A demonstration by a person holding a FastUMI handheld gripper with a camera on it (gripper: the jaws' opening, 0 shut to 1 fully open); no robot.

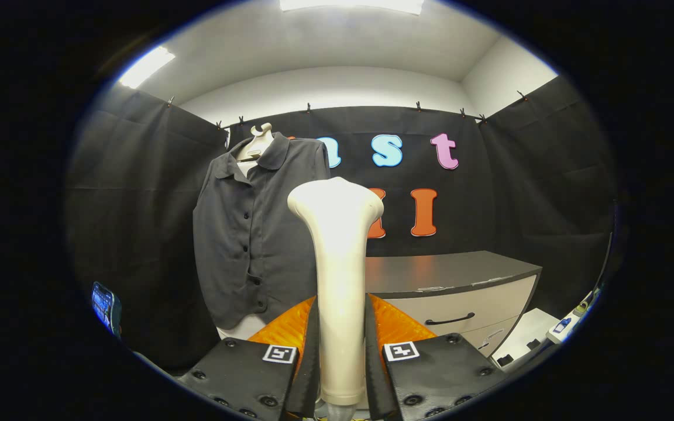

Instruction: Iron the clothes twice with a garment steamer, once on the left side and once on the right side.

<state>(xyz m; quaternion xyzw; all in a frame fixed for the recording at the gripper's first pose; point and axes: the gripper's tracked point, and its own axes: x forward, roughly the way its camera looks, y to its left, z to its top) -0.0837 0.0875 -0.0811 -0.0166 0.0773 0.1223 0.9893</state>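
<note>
both fingers of the gripper (341,351) press on the handle of the garment steamer (337,280), which stands upright between them with its head raised. beyond them and off to the left, well apart from that head, hangs the dark shirt (255,234) on a mannequin. further right sits a cabinet (460,292). this looks like the approach stage; next the head must reach the shirt's left side.

One garment steamer (340,275) stood clamped between two fingers (290,374) of one gripper (341,327). One dark shirt (255,228), one mannequin (257,142), one counter (448,275), one phone (105,307).
</note>
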